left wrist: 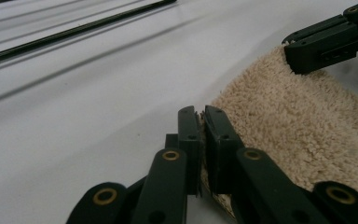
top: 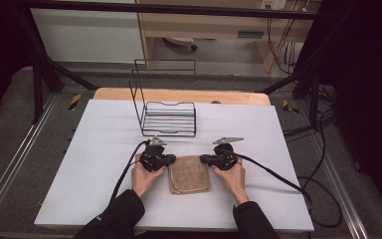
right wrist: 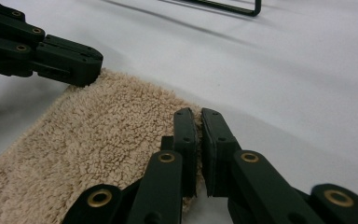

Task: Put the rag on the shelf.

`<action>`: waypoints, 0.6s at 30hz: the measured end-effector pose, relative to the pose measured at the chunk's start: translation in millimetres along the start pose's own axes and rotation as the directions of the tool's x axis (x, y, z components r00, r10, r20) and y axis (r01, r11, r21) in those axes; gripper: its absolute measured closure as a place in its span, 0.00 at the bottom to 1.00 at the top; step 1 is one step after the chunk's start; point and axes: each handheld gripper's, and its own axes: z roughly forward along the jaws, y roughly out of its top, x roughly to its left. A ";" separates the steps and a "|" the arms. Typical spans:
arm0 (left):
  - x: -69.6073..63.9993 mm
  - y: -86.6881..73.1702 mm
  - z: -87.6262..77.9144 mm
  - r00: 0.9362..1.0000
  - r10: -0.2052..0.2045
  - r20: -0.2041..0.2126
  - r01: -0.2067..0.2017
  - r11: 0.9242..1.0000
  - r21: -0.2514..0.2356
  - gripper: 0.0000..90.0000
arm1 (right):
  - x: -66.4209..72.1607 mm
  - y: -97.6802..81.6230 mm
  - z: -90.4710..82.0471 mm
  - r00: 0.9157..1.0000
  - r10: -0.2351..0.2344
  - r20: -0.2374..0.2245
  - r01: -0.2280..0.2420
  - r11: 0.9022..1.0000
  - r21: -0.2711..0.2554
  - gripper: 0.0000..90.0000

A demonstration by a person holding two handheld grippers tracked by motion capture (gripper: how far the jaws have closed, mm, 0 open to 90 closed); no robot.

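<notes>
A folded beige towel (top: pixel 189 174) lies flat on the white table (top: pixel 94 164), near the front middle. My left gripper (top: pixel 169 160) sits at the towel's far left corner, its jaws pressed together on the towel edge (left wrist: pixel 298 126) in the left gripper view (left wrist: pixel 201 112). At the far right corner is my right gripper (top: pixel 204 159), and in the right gripper view (right wrist: pixel 199 113) its jaws are likewise shut on the towel's rim (right wrist: pixel 98 135). Each gripper view shows the other gripper across the towel: the right gripper (left wrist: pixel 298 58) and the left gripper (right wrist: pixel 91 70).
A black wire rack (top: pixel 169 119) stands on the table just beyond the towel, with a tall wire back at its left. Cables trail from both grippers, the right one running off the table's right side. Bare white surface lies left and right of the hands.
</notes>
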 end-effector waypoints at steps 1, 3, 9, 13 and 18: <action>-0.5 0.7 -1.8 1.000 0.001 0.003 -0.001 1.000 -0.009 0.95 | 0.4 0.4 -1.3 1.000 -0.002 0.000 0.002 1.000 -0.003 0.95; -1.5 2.5 -6.5 1.000 0.002 0.011 -0.002 1.000 -0.027 0.95 | 1.3 1.3 -4.7 1.000 -0.003 -0.002 0.003 1.000 -0.009 0.95; -6.5 7.3 -19.4 1.000 0.017 0.012 -0.017 0.997 -0.070 0.95 | 5.1 5.4 -18.3 1.000 -0.002 -0.021 0.001 0.998 -0.060 0.95; -12.4 10.7 -27.7 0.999 0.035 0.016 -0.033 0.994 -0.105 0.95 | 8.1 7.3 -28.2 0.999 -0.004 -0.033 0.001 0.996 -0.092 0.95; -16.8 14.2 -36.3 0.999 0.045 0.021 -0.042 0.991 -0.131 0.95 | 11.2 9.2 -38.6 0.999 -0.006 -0.049 0.000 0.992 -0.128 0.96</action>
